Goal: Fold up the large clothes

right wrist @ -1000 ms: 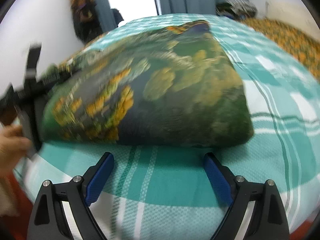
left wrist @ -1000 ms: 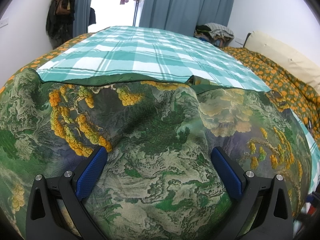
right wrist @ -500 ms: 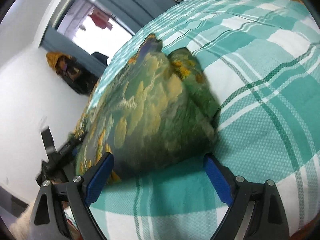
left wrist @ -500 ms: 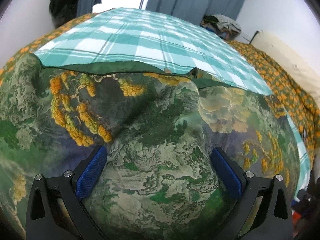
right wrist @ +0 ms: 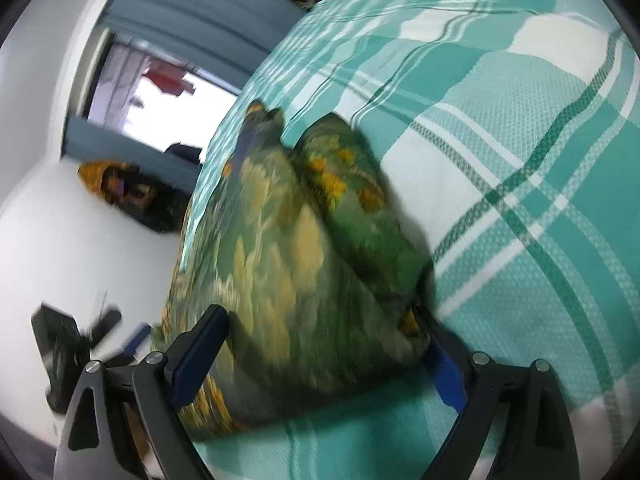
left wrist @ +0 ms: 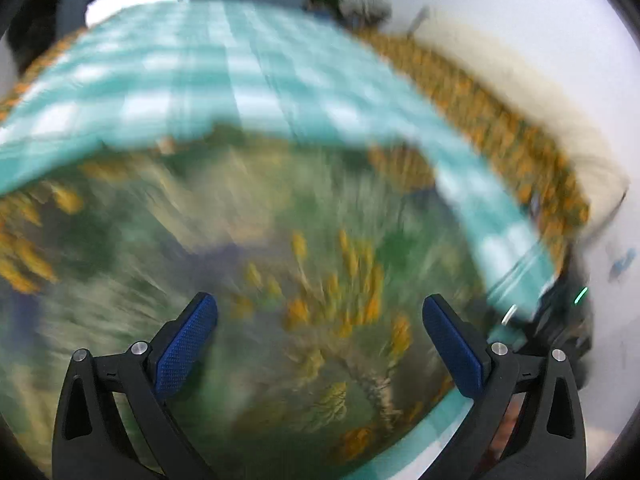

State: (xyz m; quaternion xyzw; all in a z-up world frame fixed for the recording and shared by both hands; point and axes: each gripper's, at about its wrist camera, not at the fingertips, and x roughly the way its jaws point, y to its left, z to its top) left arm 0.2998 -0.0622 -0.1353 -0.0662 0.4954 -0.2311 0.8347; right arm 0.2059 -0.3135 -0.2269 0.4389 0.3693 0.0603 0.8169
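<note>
A folded green garment with a yellow and orange landscape print [left wrist: 280,264] lies on a teal and white checked bed cover [left wrist: 208,72]. My left gripper [left wrist: 320,336] is open just above the garment, its blue pads wide apart; this view is blurred. In the right wrist view the garment [right wrist: 304,256] is a thick folded bundle on the cover [right wrist: 520,160]. My right gripper [right wrist: 324,344] is open, its jaws on either side of the bundle's near edge. The other gripper [right wrist: 76,340] shows blurred at the left.
An orange-patterned quilt [left wrist: 500,128] and a cream pillow [left wrist: 520,88] lie along the bed's right side. Blue curtains [right wrist: 208,4] and a bright window [right wrist: 160,92] are behind. Dark clothes [right wrist: 132,192] hang on the white wall. A clothes pile [left wrist: 352,0] sits at the far end.
My left gripper has swung right over the garment, blurring the view. My right gripper has moved in until its jaws straddle the bundle's near edge.
</note>
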